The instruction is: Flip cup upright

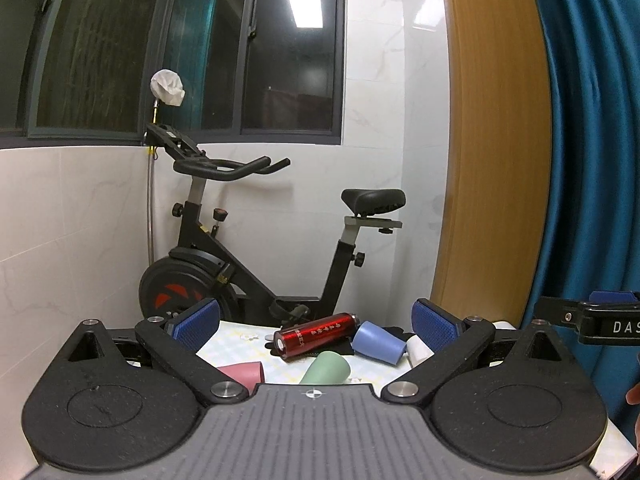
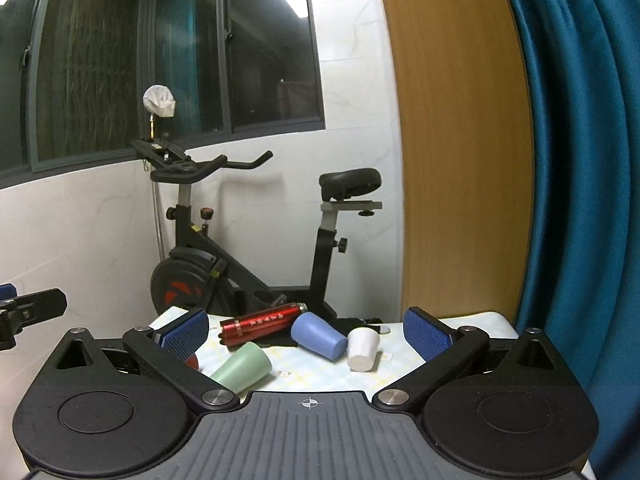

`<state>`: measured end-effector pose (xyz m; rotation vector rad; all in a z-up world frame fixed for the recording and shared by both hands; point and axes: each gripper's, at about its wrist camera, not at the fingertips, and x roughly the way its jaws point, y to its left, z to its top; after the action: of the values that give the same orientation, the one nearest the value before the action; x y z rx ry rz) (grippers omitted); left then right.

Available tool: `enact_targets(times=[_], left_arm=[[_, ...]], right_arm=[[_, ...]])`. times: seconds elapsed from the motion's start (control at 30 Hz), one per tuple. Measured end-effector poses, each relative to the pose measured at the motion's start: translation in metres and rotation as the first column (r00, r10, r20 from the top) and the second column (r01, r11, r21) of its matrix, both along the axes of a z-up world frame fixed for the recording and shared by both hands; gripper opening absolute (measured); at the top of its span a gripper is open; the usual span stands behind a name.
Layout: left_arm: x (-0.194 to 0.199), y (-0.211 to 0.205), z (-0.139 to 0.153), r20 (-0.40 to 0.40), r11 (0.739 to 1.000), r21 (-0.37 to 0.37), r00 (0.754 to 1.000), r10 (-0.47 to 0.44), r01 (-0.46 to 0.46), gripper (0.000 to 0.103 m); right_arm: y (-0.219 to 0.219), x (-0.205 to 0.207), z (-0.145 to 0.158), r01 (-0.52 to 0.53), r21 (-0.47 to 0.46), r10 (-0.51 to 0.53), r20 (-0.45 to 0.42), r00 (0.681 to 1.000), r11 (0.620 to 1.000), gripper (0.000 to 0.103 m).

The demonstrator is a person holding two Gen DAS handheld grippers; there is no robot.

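Note:
Several cups lie on a small table with a pale checked cloth [image 2: 320,376]. A green cup [image 2: 242,367] lies on its side, also in the left wrist view [image 1: 326,369]. A blue cup [image 2: 318,335] [image 1: 378,343] lies on its side. A white cup [image 2: 362,349] stands upside down; only its edge shows in the left wrist view [image 1: 418,350]. A pink cup [image 1: 242,373] lies on its side at the left. My left gripper [image 1: 316,322] is open and empty, short of the cups. My right gripper [image 2: 306,334] is open and empty, also short of them.
A red metal bottle [image 2: 262,324] [image 1: 316,334] lies on its side on a black cloth [image 2: 352,326] behind the cups. An exercise bike [image 2: 256,248] stands behind the table against a white tiled wall. A wooden panel and a blue curtain [image 2: 580,160] are on the right.

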<state>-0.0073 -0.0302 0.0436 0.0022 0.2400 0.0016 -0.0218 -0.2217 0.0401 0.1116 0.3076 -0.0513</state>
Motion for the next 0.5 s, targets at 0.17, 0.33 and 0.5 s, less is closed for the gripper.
enact_targets(times=[0.17,0.33,0.5], left_arm=[[-0.0015,-0.0005,0.0001,0.001,1.0,0.0,1.0,-0.001,0.001,0.103],[-0.0019,-0.0008,0.0004,-0.003,1.0,0.004,1.0,0.0,0.0,0.103],[-0.0026,-0.0011,0.0009,-0.004,1.0,0.004,1.0,0.0,0.0,0.103]], right_arm=[[0.0001,0.0004,0.0002,0.001,0.001,-0.001,0.001,1.0,1.0,0.103],[-0.0014,0.0,-0.0029,0.006,0.007,-0.005,-0.005,1.0,1.0,0.103],[-0.0031,0.0025,-0.0049,0.008,0.009,-0.008,-0.008,1.0,1.0,0.103]])
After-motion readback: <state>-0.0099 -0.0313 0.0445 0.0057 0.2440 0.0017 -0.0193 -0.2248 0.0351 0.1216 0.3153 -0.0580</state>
